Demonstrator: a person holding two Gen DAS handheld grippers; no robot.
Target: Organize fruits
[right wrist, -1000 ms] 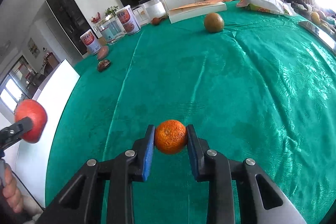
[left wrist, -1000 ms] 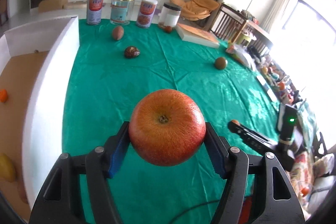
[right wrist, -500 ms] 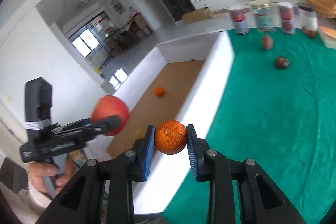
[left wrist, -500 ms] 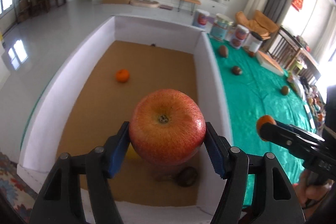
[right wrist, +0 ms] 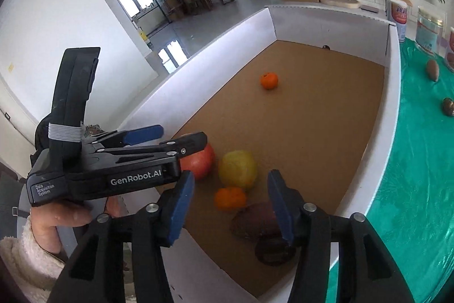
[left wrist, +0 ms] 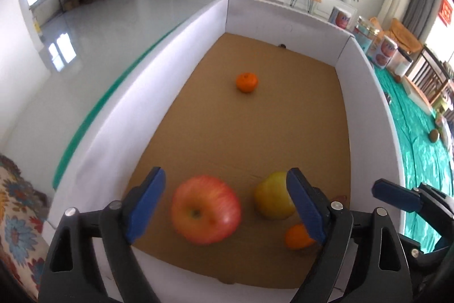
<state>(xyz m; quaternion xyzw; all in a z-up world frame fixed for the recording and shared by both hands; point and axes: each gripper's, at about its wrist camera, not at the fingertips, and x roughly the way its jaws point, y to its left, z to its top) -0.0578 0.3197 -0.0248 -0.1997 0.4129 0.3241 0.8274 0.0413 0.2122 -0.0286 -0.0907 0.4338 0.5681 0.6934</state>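
My left gripper (left wrist: 227, 206) is open above the near end of the white-walled box (left wrist: 366, 93); the red apple (left wrist: 205, 213) lies blurred on the brown floor between its fingers. It also shows in the right wrist view (right wrist: 200, 161). My right gripper (right wrist: 231, 206) is open over the same end, with a small orange (right wrist: 229, 198) below it. A yellow fruit (right wrist: 238, 168) lies beside both. Another orange (left wrist: 247, 81) sits mid-box. My left gripper also shows in the right wrist view (right wrist: 159, 137).
Two dark brown fruits (right wrist: 255, 223) lie in the box's near corner. On the green tablecloth (right wrist: 420, 189) to the right lie several more fruits (right wrist: 432, 70) and tins (right wrist: 397, 13). The floor drops away left of the box.
Both grippers opened and let go: the apple and the orange now lie in the box. Both moved further over the box's near end.
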